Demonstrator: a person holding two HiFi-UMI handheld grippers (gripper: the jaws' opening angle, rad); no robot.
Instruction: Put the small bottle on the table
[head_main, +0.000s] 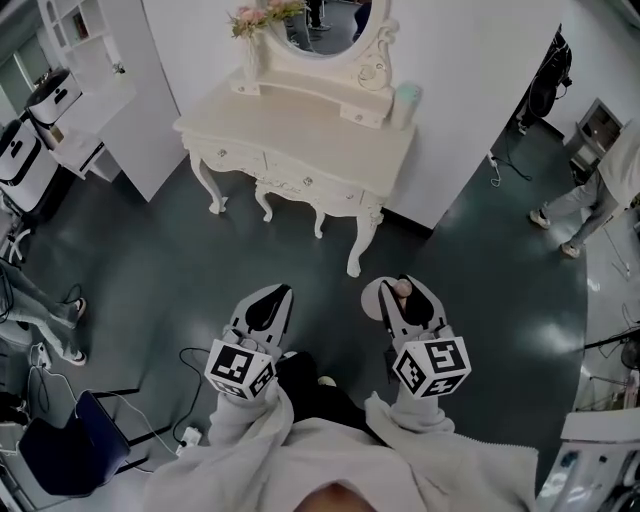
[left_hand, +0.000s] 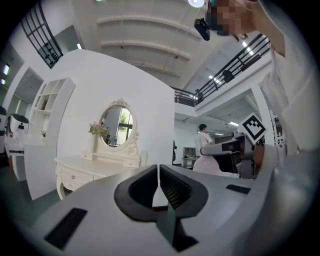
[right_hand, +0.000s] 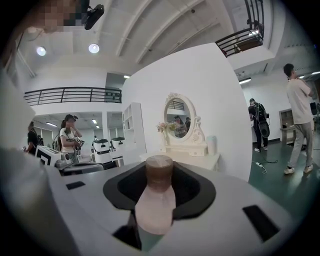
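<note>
One white dressing table (head_main: 300, 125), one oval mirror (head_main: 325, 25) on it (one flower bunch (head_main: 262, 15) beside), two grippers, left gripper (head_main: 268, 305) jaws closed together, empty, right gripper (head_main: 405, 300) clamped on one small bottle (right_hand: 156, 200), pink with brown cap, well apart from dressing table.

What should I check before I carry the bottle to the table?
1. Grip on bottle by right gripper: ok, clamped between the jaws.
2. The left gripper shut and empty: ok.
3. Reach to table: not ok, it stands some way ahead.
4. Bare spot on its top: ok.
5. Path over floor: ok, nothing in the way.
</note>
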